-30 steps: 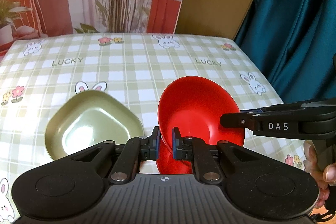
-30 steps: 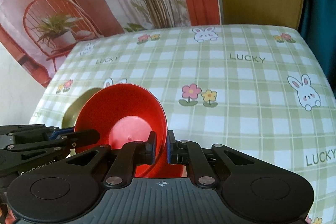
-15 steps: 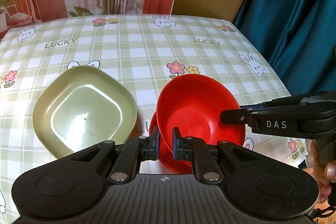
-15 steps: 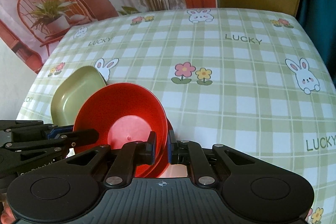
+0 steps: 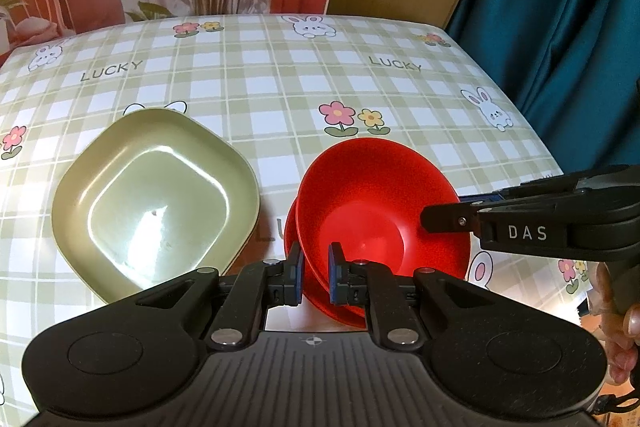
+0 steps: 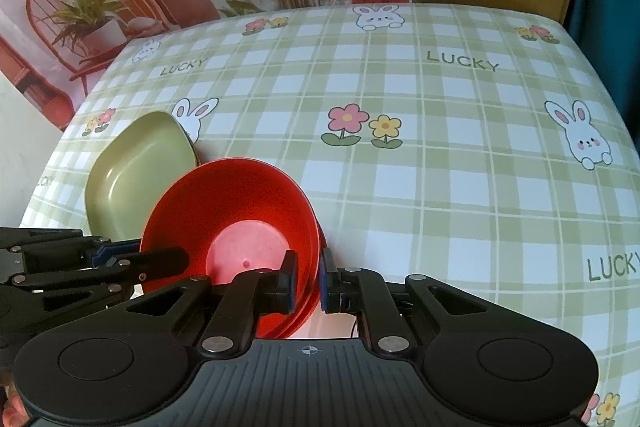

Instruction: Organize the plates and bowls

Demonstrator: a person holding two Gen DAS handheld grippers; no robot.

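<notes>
Red bowls [image 5: 376, 203]: two nested, held tilted just above the tablecloth [image 5: 280, 83], close beside the green plate [image 5: 156, 199].
Left gripper [image 5: 314, 275]: pads pinched the near rim of the bowls.
Right gripper [image 6: 308, 281]: clamped on the opposite rim; both bowl edges appeared to sit between its pads.
Green plate: lay flat on the cloth, apart from the bowls.
Risk: the two grips pulling unevenly could have slid the smooth rims free, dropping the bowls or splitting the nested pair; lowering tilted, the stack could have knocked the plate's edge.
</notes>
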